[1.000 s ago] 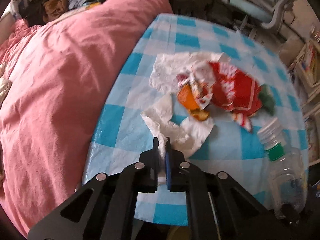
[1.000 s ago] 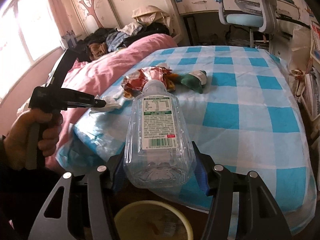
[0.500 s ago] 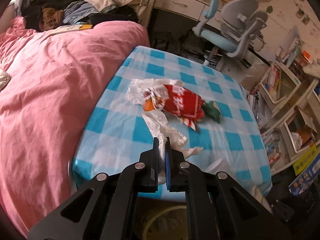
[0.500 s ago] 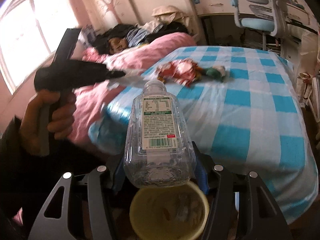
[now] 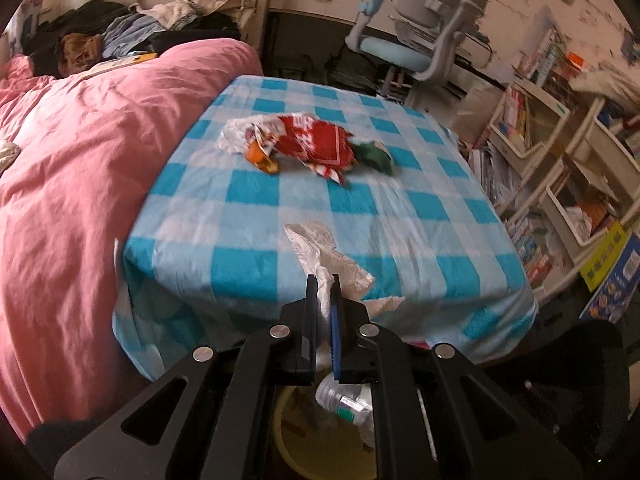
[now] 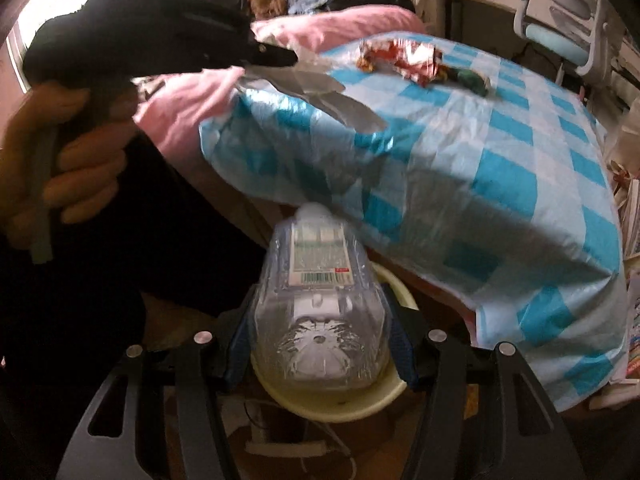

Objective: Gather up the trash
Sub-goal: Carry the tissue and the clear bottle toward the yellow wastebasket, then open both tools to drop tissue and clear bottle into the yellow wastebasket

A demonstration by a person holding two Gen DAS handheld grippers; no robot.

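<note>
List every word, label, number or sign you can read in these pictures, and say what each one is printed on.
No text can be read.
Bottle label: small print and a barcode, blurred.
Red wrapper: white characters, too blurred to make out.
Books on the shelves: spines too small to read.
Yellow and blue boxes by the shelves: print too small to read.

Left gripper (image 5: 324,292): jaws closed, pinching a white tissue (image 5: 320,248), angled downward, gripped by a bare hand (image 6: 60,152). Right gripper (image 6: 318,344): jaws half-spread, clamping a clear bottle (image 6: 318,280).
</note>
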